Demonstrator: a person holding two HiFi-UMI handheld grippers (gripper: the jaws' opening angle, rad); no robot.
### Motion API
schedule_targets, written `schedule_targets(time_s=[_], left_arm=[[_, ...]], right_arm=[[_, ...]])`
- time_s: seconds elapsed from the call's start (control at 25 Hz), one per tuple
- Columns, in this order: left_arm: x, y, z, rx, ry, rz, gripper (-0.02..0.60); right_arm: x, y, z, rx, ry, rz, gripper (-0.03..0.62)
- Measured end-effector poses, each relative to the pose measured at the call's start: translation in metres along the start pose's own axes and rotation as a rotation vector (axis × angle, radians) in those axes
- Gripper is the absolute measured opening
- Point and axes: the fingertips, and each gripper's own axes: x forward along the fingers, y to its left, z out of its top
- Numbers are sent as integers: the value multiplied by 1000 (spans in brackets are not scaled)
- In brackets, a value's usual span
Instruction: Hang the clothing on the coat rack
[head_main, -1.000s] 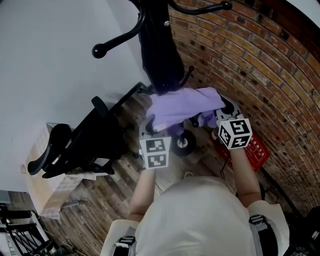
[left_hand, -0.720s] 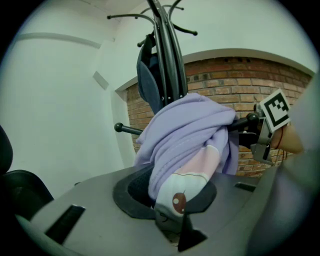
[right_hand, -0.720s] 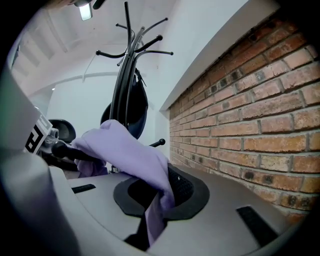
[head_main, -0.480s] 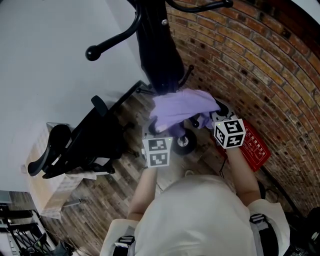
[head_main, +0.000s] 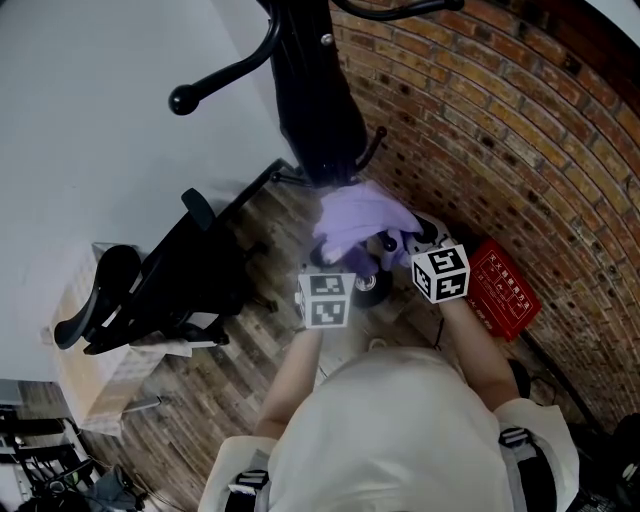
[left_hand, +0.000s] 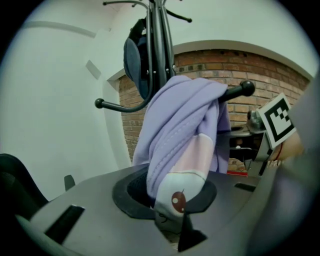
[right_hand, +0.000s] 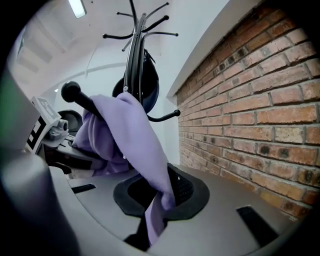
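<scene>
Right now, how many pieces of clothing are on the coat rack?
2. The purple garment is draped over a lower hook, held by the left gripper and right gripper. A dark garment hangs higher against the pole. More may be hidden behind it.

Person wears a cream short-sleeved top (head_main: 390, 440); dark buckled straps (head_main: 513, 438) at both shoulders, lower frame. Left gripper (left_hand: 172, 222) and right gripper (right_hand: 152, 225): matte grey bodies, dark oval recess around the jaws. Each carries a white cube with black square markers, left cube (head_main: 325, 298), right cube (head_main: 441, 273).
</scene>
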Motion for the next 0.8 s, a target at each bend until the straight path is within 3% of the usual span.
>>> schedule_targets(time_s=[0.8], left_arm=[[11,-37,-11,-14,-20,-89,83]], right_arm=[[4,56,-28,48,9,135,25]])
